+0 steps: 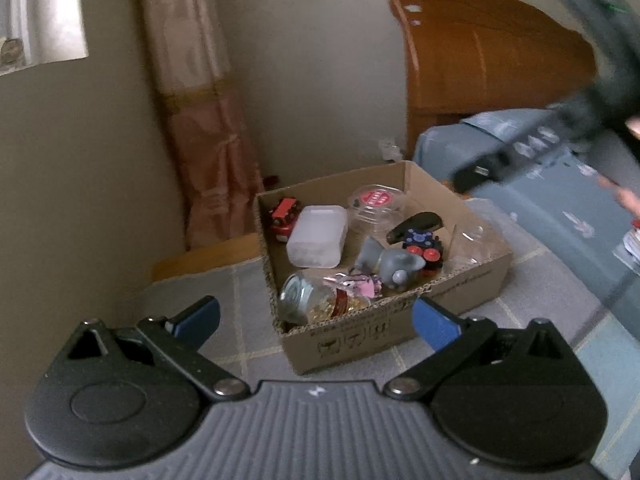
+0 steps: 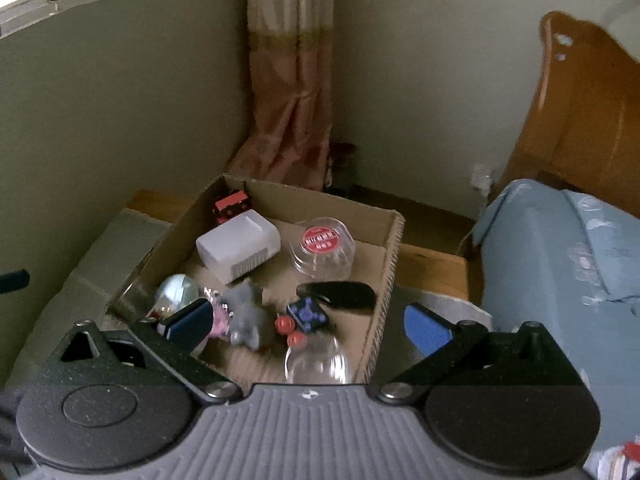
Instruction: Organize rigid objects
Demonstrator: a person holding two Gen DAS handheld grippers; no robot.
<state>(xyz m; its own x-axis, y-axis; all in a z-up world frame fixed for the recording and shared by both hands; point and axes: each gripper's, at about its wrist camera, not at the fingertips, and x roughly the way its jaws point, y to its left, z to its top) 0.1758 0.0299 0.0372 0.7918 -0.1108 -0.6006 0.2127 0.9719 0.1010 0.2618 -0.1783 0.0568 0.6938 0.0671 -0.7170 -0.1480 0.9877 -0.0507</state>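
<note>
Now, one cardboard box [image 1: 460,292] sits at twelve o'clock from both grippers, holding one red toy car [image 1: 285,214], one white case [image 1: 318,236], one red-capped clear tub [image 1: 374,206], one grey figure [image 1: 394,266] and one glass jar [image 1: 308,296]. Left gripper [image 1: 316,318]: jaws apart, empty. Right gripper [image 2: 308,320]: spread wide, nothing gripped.

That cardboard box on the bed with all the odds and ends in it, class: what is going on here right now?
A person is tidying small hard things into an open brown cardboard box on a checked bedcover. Inside lie a white plastic container, a red toy car, a clear round tub with a red label, a grey animal figure and a glass jar with a metal lid. The left gripper and right gripper are both open and empty above the box.
</note>
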